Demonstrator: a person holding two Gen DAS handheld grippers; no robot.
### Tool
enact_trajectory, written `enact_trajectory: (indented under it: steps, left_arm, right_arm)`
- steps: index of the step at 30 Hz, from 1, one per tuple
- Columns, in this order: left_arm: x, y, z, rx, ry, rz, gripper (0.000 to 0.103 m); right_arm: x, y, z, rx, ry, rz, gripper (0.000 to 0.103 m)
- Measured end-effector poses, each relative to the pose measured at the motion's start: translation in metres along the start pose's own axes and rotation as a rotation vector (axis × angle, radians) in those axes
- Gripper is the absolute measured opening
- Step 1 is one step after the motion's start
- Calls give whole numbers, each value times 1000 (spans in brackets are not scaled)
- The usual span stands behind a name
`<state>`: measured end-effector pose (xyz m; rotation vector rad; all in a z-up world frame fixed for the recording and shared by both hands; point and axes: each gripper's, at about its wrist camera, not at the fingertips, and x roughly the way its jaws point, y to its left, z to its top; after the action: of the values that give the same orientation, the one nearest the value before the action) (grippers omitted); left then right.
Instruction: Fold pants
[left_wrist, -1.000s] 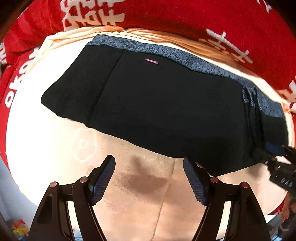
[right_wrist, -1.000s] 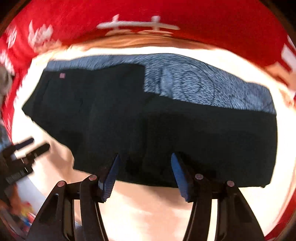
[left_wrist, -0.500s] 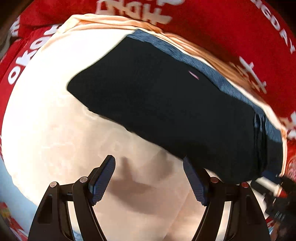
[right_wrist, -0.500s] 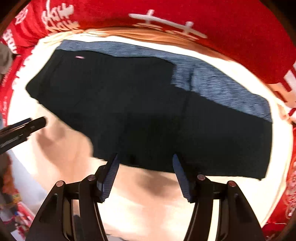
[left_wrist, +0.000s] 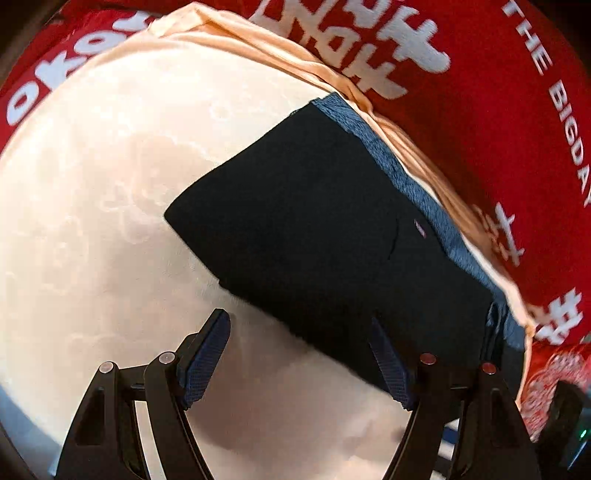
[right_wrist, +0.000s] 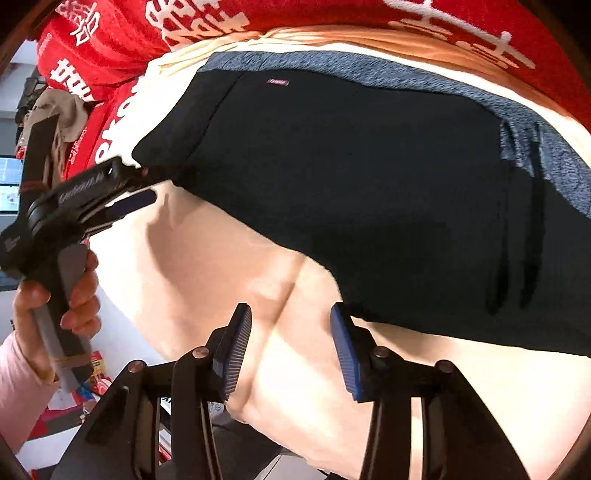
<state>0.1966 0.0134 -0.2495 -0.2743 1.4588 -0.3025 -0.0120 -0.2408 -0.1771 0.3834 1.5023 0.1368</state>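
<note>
The dark pants (left_wrist: 332, 240) with a blue-grey inner band (left_wrist: 406, 184) lie folded flat on a cream sheet (left_wrist: 92, 221). My left gripper (left_wrist: 301, 343) is open and empty, its fingertips at the pants' near edge. In the right wrist view the pants (right_wrist: 369, 177) fill the upper middle, with a small red label (right_wrist: 277, 82) near the top. My right gripper (right_wrist: 291, 332) is open and empty, just short of the pants' near edge. The left gripper (right_wrist: 136, 188) shows at the left, held by a hand, its tips touching the pants' left corner.
A red blanket with white lettering (left_wrist: 480, 92) lies bunched behind the sheet. It also shows in the right wrist view (right_wrist: 110, 37). The bed's near edge (right_wrist: 147, 332) drops off at lower left, with clutter on the floor beyond.
Both grippers have swung left. The left gripper has moved toward the pants' left end. The right gripper has pulled back off the pants' edge onto the sheet. Both stayed open.
</note>
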Motion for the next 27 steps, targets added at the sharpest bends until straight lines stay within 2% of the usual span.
enact_trajectory:
  steps: [5, 8, 14, 18, 21, 23, 26, 27]
  left_arm:
    - [8, 4, 4, -42, -26, -166, 77]
    - [10, 9, 4, -61, -45, -260, 88]
    - [13, 18, 11, -137, -82, -340, 89]
    - [10, 9, 15, -167, -92, -318, 91]
    - [-1, -7, 18, -105, -134, -312, 91]
    - [3, -12, 22, -86, -133, -274, 91]
    - [21, -11, 30, -108, -91, -204, 91]
    - [19, -14, 31, -100, -106, -185, 85]
  right_arm:
    - [3, 4, -5, 11, 7, 22, 49]
    - [7, 9, -3, 3, 11, 36, 49]
    - [6, 11, -4, -13, 10, 58, 49]
    - [1, 5, -9, -7, 11, 61, 49]
    - [-1, 7, -4, -3, -1, 61, 49]
    - [-4, 5, -2, -1, -13, 60, 49]
    - [-10, -2, 0, 10, -25, 52, 48]
    - [-12, -5, 1, 16, -29, 48, 48]
